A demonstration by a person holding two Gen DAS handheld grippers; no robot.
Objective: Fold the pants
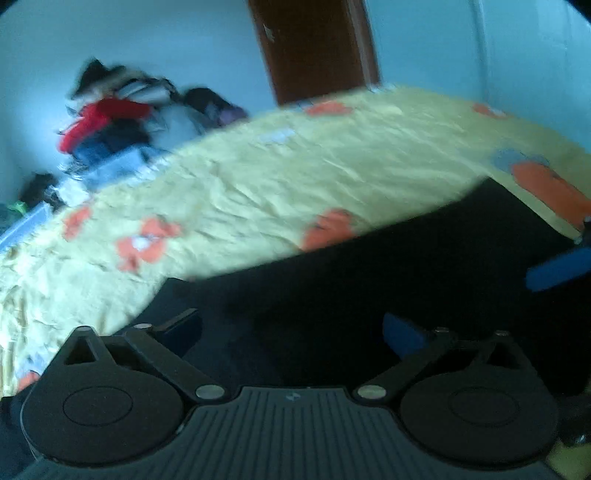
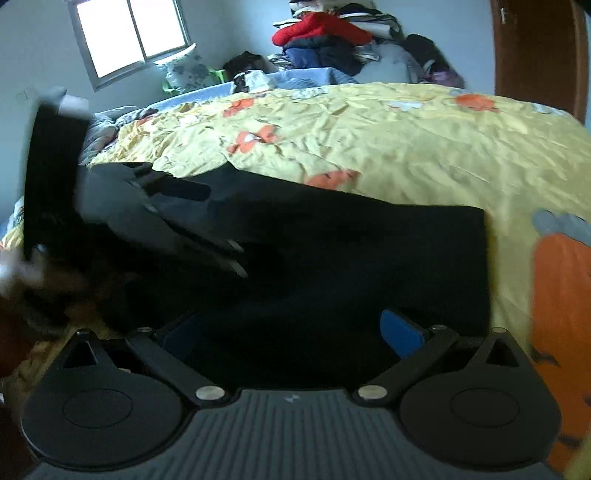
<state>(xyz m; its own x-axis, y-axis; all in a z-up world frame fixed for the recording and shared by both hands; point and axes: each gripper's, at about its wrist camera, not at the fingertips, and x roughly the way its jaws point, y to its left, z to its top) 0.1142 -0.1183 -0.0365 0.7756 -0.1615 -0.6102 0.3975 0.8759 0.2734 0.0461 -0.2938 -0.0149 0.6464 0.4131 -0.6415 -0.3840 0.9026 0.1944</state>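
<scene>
The black pants (image 2: pixel 351 251) lie flat on the yellow flowered bedspread (image 2: pixel 406 140), folded to a wide rectangle with a straight right edge. In the left wrist view the pants (image 1: pixel 351 288) fill the lower middle. My left gripper (image 1: pixel 291 328) is open, its blue-padded fingers spread wide just above the cloth. It also shows in the right wrist view (image 2: pixel 207 229), blurred, at the pants' left side. My right gripper (image 2: pixel 291 328) is open over the near edge of the pants. One of its blue fingers (image 1: pixel 557 269) shows at the right of the left wrist view.
A pile of clothes (image 2: pixel 325 40) with a red garment sits at the far side of the bed. A window (image 2: pixel 129 33) is on the far left wall, a brown door (image 1: pixel 314 48) on the far wall. The bedspread (image 1: pixel 258 177) stretches beyond the pants.
</scene>
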